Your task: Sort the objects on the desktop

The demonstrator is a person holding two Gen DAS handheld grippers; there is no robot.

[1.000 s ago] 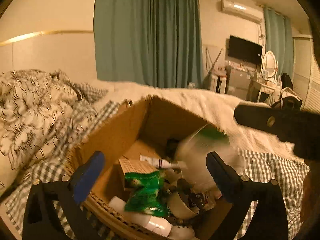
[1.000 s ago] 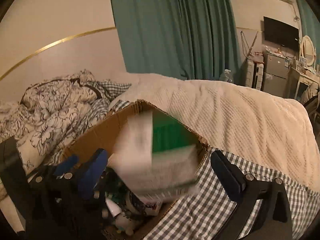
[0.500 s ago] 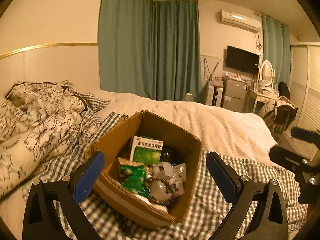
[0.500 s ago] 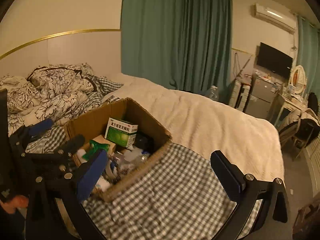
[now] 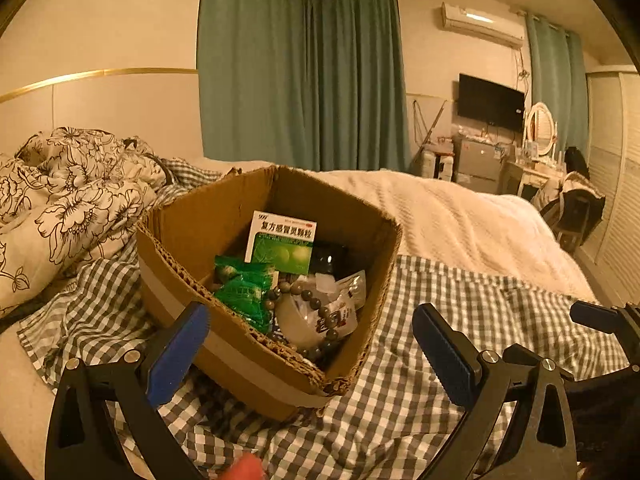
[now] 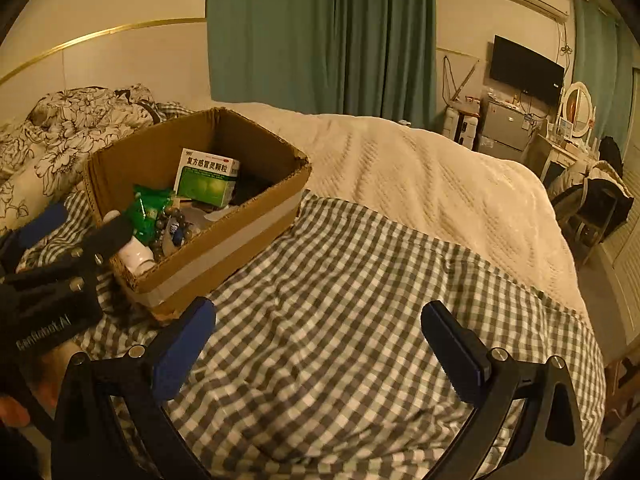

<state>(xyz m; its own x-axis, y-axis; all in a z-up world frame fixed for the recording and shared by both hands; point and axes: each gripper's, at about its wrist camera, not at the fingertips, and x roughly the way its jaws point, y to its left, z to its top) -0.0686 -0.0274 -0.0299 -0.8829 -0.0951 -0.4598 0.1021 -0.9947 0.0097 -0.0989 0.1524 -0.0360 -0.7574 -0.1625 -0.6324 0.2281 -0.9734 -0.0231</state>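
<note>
Both grippers have pulled back from the cardboard box (image 6: 224,236) — left gripper (image 5: 308,344) and right gripper (image 6: 318,340) gape wide, empty — and the green medicine box (image 5: 282,246) now leans against its far wall, apparently sorted.

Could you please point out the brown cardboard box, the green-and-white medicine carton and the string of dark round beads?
Brown cardboard box (image 5: 224,344), left wrist view, taped near wall.
Green-and-white medicine carton (image 5: 282,248), left wrist view, printed front face.
String of dark round beads (image 5: 320,312), left wrist view, a bead.
</note>
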